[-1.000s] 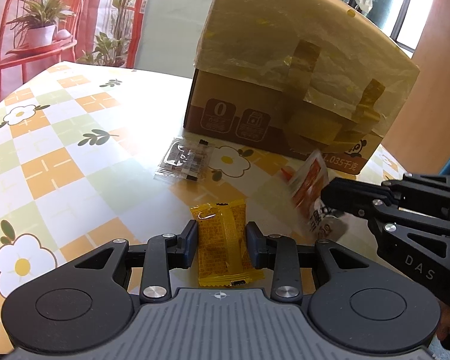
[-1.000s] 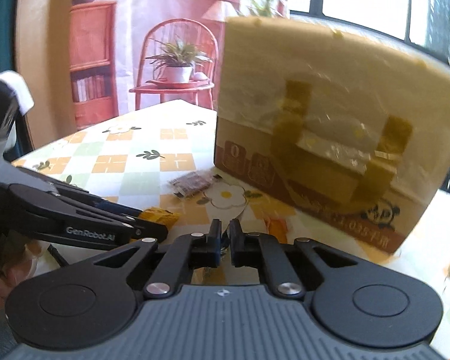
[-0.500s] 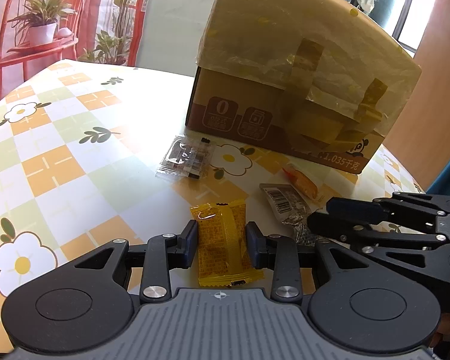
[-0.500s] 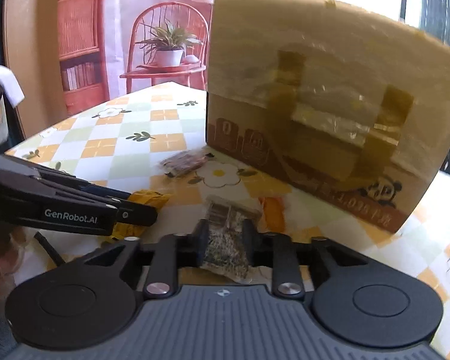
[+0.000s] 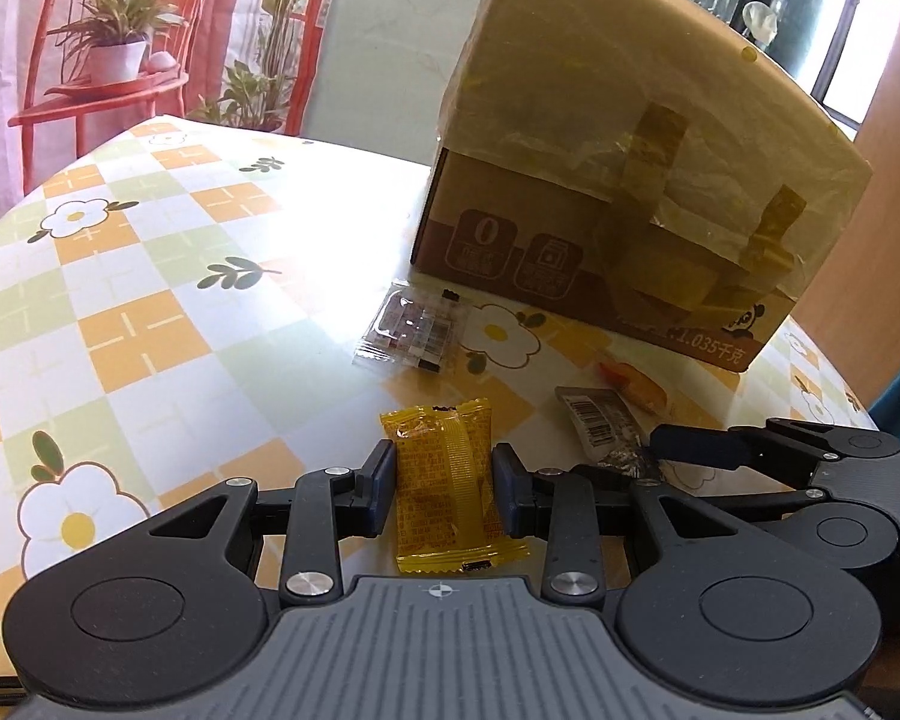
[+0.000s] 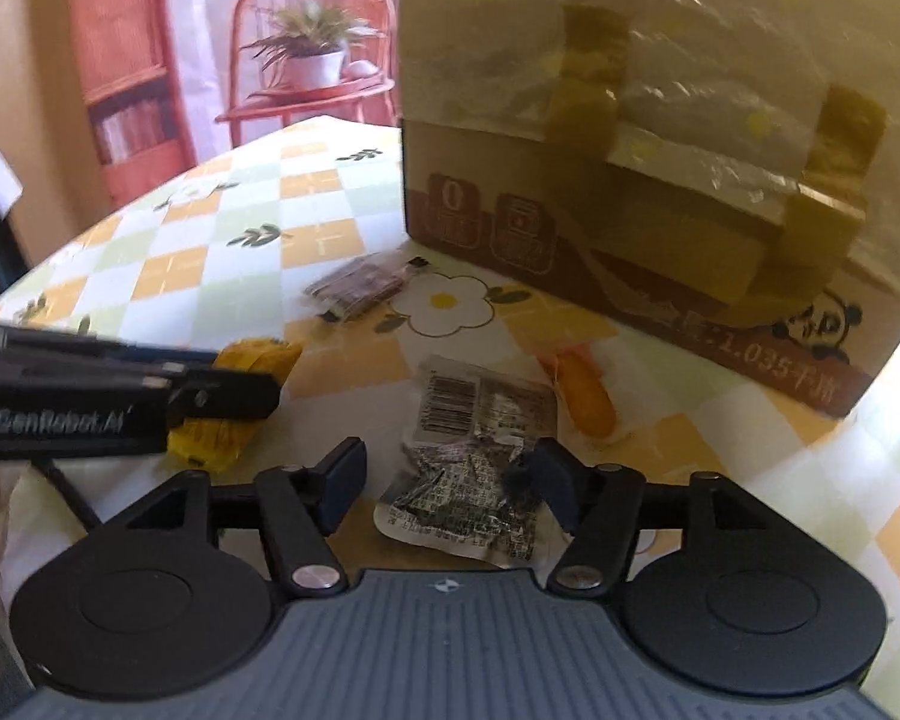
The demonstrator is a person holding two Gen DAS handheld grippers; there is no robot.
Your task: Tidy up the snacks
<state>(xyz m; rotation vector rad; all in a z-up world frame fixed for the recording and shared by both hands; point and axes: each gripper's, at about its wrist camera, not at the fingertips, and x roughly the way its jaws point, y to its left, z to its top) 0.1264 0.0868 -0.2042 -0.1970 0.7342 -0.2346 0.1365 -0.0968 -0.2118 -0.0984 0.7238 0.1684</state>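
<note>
A yellow snack packet (image 5: 448,483) lies on the table between the fingers of my left gripper (image 5: 444,489), which close on its sides; it also shows in the right wrist view (image 6: 234,402). A silver packet with a barcode (image 6: 480,450) lies flat between the wide-open fingers of my right gripper (image 6: 450,486); it also shows in the left wrist view (image 5: 603,426). An orange packet (image 6: 585,396) lies just behind it. A clear packet with dark contents (image 5: 417,330) lies near the cardboard box (image 5: 618,180).
The big taped cardboard box (image 6: 660,138) stands at the back of the flower-patterned table (image 5: 150,312). A red chair with a potted plant (image 5: 111,54) stands beyond the table's far edge. My left gripper's arm (image 6: 90,402) crosses the left side of the right wrist view.
My right gripper came down to the table with the silver packet and opened wide; the packet now lies flat between its fingers. The left gripper stays on the yellow packet.
</note>
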